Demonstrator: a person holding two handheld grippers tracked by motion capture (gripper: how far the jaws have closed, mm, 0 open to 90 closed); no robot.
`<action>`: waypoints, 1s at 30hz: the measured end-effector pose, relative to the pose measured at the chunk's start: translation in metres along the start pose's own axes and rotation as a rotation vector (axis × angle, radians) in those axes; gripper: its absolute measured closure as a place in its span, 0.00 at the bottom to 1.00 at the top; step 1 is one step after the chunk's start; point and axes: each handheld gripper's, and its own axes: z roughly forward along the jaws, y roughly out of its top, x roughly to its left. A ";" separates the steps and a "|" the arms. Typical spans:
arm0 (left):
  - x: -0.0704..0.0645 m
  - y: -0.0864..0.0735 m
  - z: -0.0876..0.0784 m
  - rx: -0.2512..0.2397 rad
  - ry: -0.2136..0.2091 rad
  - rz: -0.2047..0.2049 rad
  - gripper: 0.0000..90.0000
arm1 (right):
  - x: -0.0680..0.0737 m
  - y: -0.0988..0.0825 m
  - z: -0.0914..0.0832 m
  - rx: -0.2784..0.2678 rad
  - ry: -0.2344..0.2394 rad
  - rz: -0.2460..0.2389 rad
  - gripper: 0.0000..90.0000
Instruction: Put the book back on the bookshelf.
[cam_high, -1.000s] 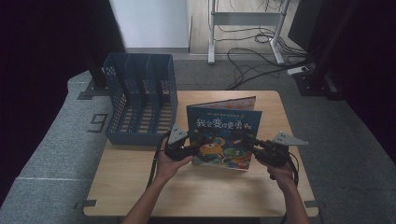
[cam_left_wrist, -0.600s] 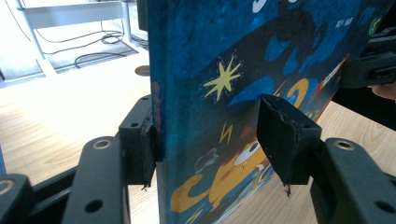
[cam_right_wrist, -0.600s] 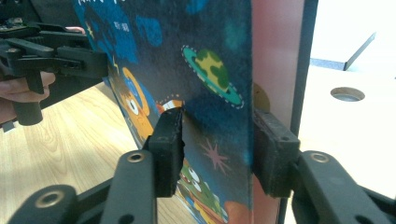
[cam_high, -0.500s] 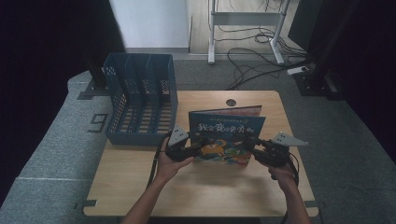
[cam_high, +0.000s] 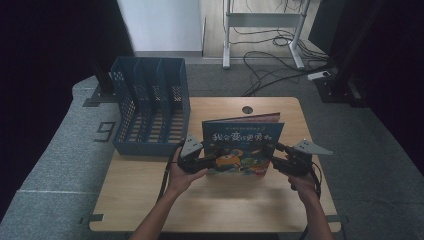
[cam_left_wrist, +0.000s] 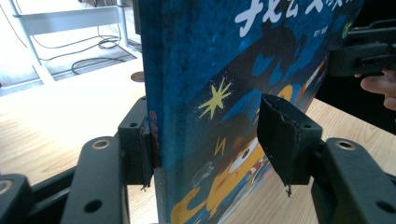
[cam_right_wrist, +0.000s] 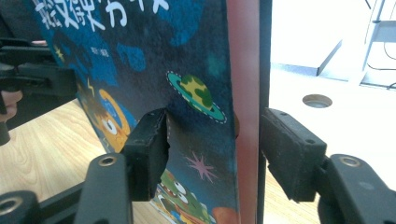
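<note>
Book (cam_high: 243, 145) was up off the tabletop at this point, standing nearly upright with its blue cartoon cover facing the person, held between the two grippers over the middle of the wooden table (cam_high: 210, 210). Pretty sure the plan was to file it into the blue file rack (cam_high: 150, 107) sitting at the table's back left, so that's how I'm judging progress.

Left gripper (cam_high: 200, 161) had the book's left edge. In the left gripper view its jaws sat either side of that edge, one pad against the back and the other at the cover, though there looked to be a sliver of daylight on the cover side, so I'd call it a light pinch rather than a hard clamp. Right gripper (cam_high: 280, 157) had the right edge, the side with the red strip. In the right gripper view the near pad pressed on the cover while the far pad sat just off the back, so partly closed around the edge; whether it was truly squeezing I couldn't tell for sure.

As for how far along: picking up and standing the book on end looked done. What was left was basically everything that matters. Rack slots all looked empty, and the book was beside the rack's front right corner, not over any slot. It'd need carrying left and back, lining up with a slot, lowering in, then letting go.
</note>
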 end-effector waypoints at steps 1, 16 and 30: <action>0.000 0.000 0.000 0.000 -0.002 0.001 0.46 | 0.000 0.001 0.001 0.000 -0.005 0.007 0.43; -0.008 -0.001 -0.003 -0.010 -0.037 0.020 0.46 | 0.006 0.009 0.013 0.012 -0.048 -0.008 0.39; -0.016 -0.002 -0.001 -0.024 -0.062 0.034 0.49 | 0.000 0.015 0.008 -0.024 -0.034 0.010 0.31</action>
